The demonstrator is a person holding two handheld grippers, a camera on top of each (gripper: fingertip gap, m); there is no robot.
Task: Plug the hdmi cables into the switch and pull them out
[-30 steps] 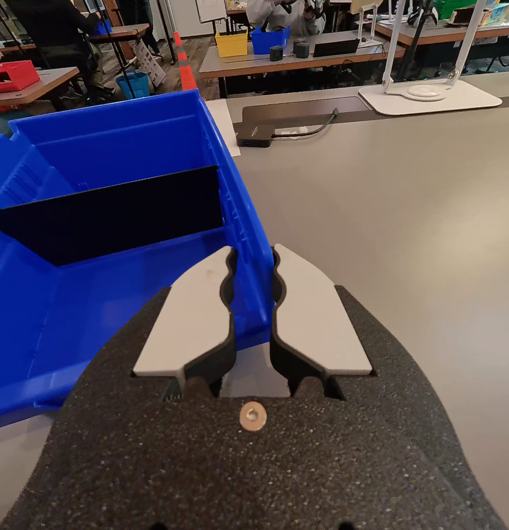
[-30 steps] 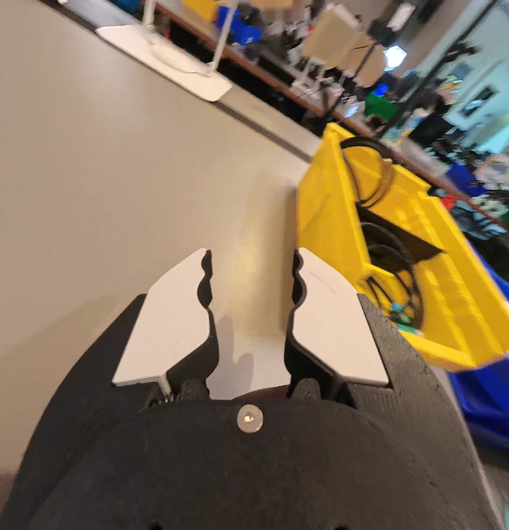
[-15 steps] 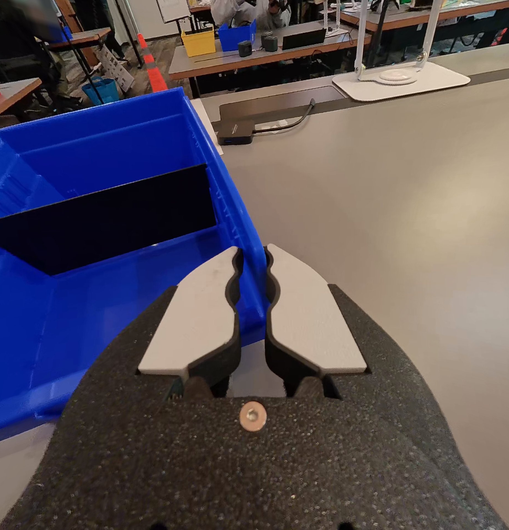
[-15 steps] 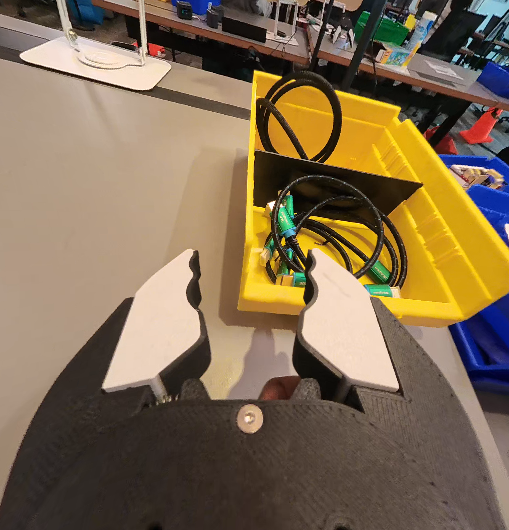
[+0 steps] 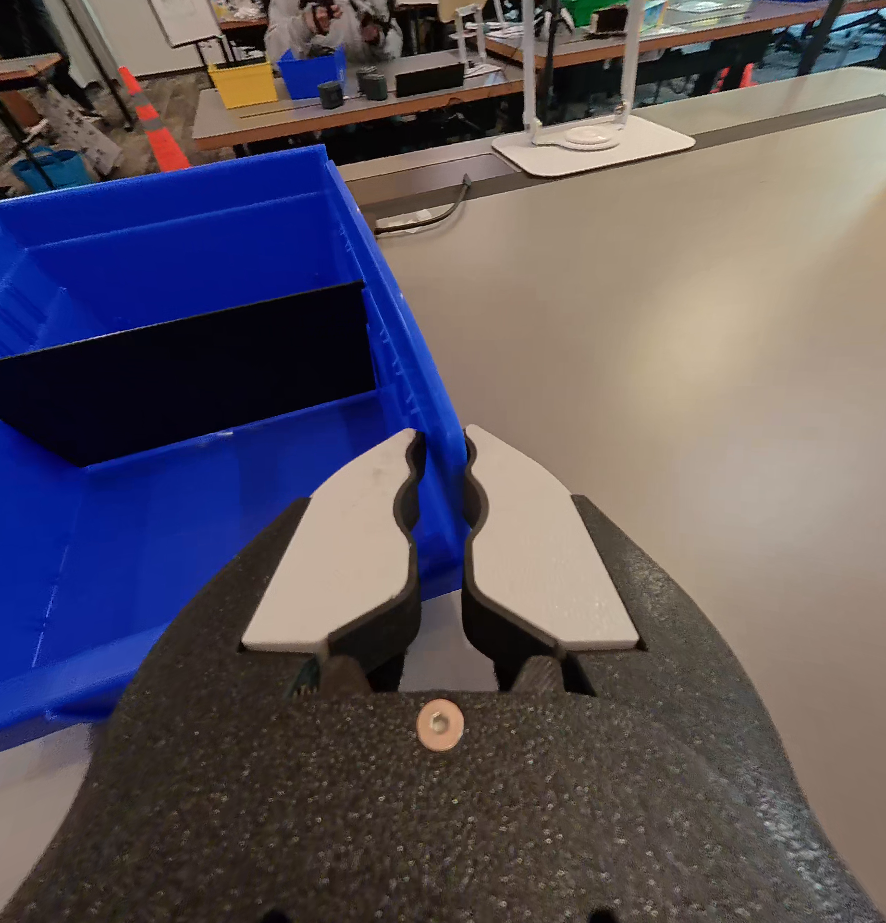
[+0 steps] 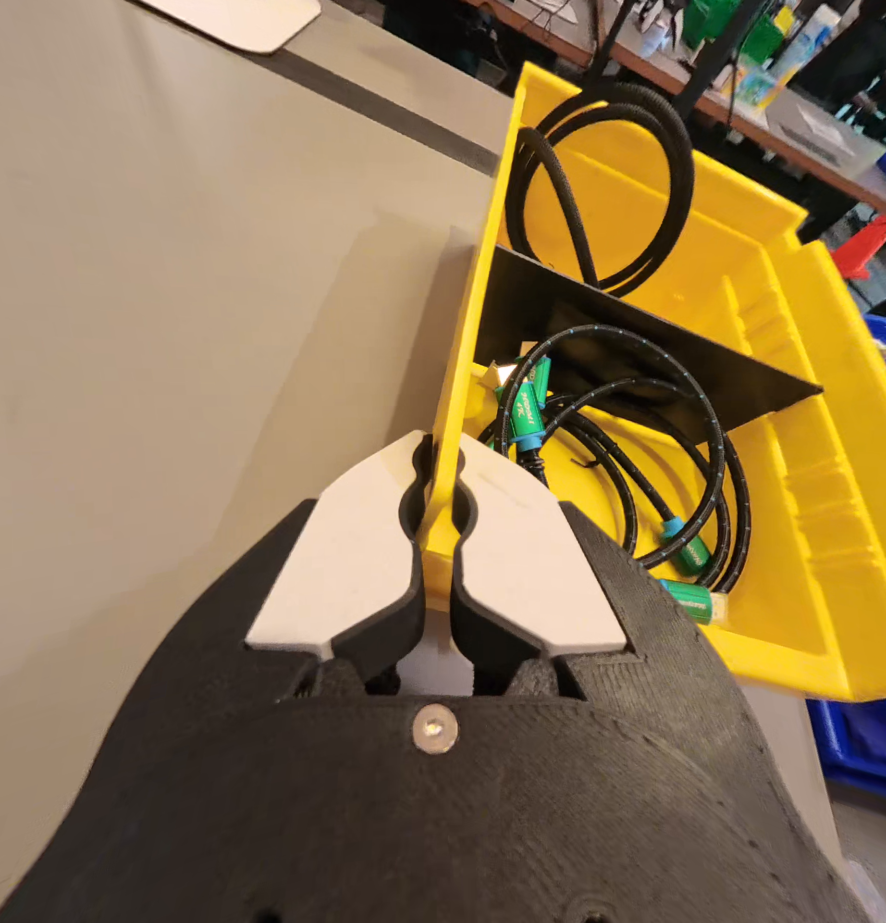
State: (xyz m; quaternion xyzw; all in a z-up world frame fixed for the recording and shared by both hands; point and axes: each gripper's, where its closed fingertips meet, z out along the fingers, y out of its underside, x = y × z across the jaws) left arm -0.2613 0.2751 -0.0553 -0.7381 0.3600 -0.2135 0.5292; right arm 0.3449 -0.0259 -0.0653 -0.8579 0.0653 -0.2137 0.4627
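My left gripper point(image 5: 443, 439) is shut on the right wall of the blue bin point(image 5: 181, 249); both pads press on the wall near its front corner. The bin has a black divider point(image 5: 181, 364), and what I see of its inside holds nothing. My right gripper point(image 6: 443, 442) is shut on the left wall of the yellow bin point(image 6: 481, 279). Its near compartment holds several black braided HDMI cables with green plugs point(image 6: 526, 409). Behind its black divider point(image 6: 655, 339) lies a coiled black cable point(image 6: 680, 175).
Both bins stand on a beige table point(image 5: 680, 399). A white lamp base point(image 5: 591, 145) stands at the table's far edge, and a thin black cable point(image 5: 446, 210) lies behind the blue bin. Another blue bin point(image 6: 855, 739) sits low, to the right of the yellow one. Across from one pair of fingers to the other is roughly 70 cm.
My left jaws narrowed onto the blue bin's wall and stayed there. My right gripper swung toward the yellow bin, opened wide, then shut on its left wall.
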